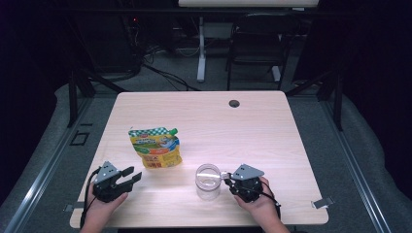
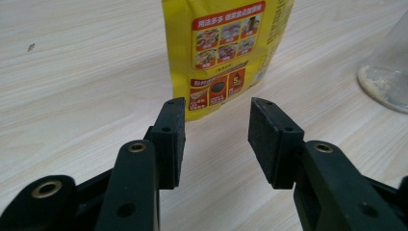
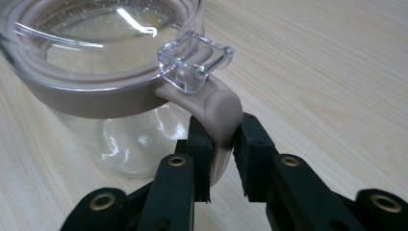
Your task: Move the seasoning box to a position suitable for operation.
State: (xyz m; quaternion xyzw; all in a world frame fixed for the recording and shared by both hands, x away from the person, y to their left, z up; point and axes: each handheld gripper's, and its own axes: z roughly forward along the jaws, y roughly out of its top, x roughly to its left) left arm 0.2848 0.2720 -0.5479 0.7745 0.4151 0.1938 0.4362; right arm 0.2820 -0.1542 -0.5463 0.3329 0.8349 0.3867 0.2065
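1. Right now the right gripper [image 3: 222, 144] is clamped on the curved beige handle [image 3: 222, 115] of the clear glass jar with a beige band round its rim [image 1: 208, 181]; the pads sit on either side of the handle's bend, just under the clear plastic lid tab [image 3: 196, 61]
2. That jar stands upright on the pale wooden table [image 1: 252, 126], near the person's edge and right of centre, well apart from the yellow stand-up pouch with a green checked top [image 1: 155, 147]
3. Meanwhile the left gripper [image 1: 130, 177] rests low at the left with its jaws apart and nothing between them; in the left gripper view it faces the pouch's printed back, short of touching it
4. To move the jar well, I judge the hold should stay square on the handle, since a thin curved loop could twist between flat pads
5. Keep the jar level and slide or lift it slowly, because the glass looks heavy for so small a purchase
6. Bring it close beside the pouch, mouth up, leaving room for the left gripper to close on the pouch
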